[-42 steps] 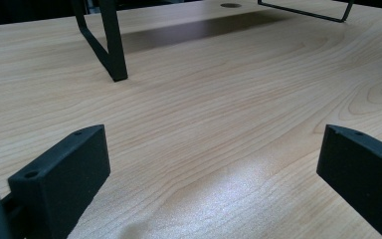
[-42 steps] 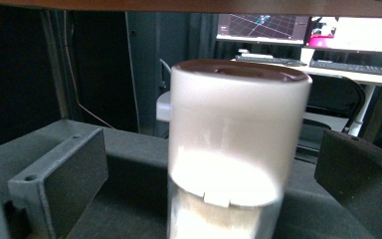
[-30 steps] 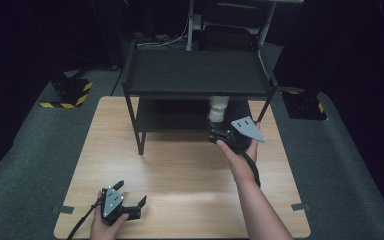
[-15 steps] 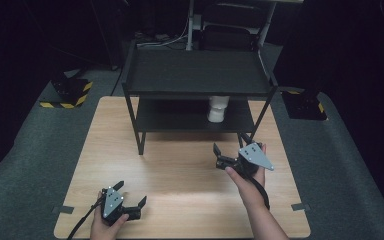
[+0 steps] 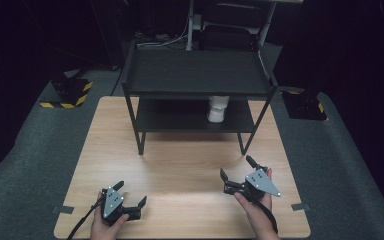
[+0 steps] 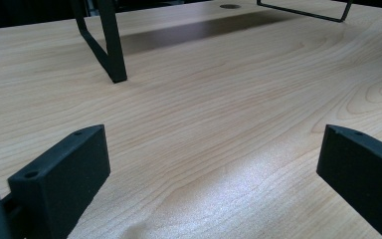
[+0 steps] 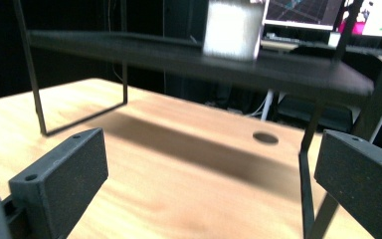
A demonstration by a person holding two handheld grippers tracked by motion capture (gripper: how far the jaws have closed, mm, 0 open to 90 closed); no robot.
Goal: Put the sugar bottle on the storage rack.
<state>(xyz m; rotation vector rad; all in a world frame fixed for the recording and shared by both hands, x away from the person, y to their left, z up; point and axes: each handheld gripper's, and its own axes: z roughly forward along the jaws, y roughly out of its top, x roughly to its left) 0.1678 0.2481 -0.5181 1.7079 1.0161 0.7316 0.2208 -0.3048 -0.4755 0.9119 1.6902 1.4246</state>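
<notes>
White cup (image 5: 218, 108): on rack's lower shelf (image 5: 180, 120); likely light, rigid; grasp mid-wall.
Right gripper (image 5: 241, 174): jaws apart, empty.
Left gripper (image 5: 129, 194): jaws apart, empty.

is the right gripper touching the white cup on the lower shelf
Apart. The high view shows the right gripper open over the table's near edge, with bare wood between it and the white cup on the lower shelf.

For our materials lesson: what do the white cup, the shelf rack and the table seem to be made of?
Cup: matte white, probably paper or plastic; too blurred to settle.
Rack: thin straight black legs and flat shelves, likely painted metal.
Table: pale wood grain with a soft sheen, wood or laminate.
</notes>
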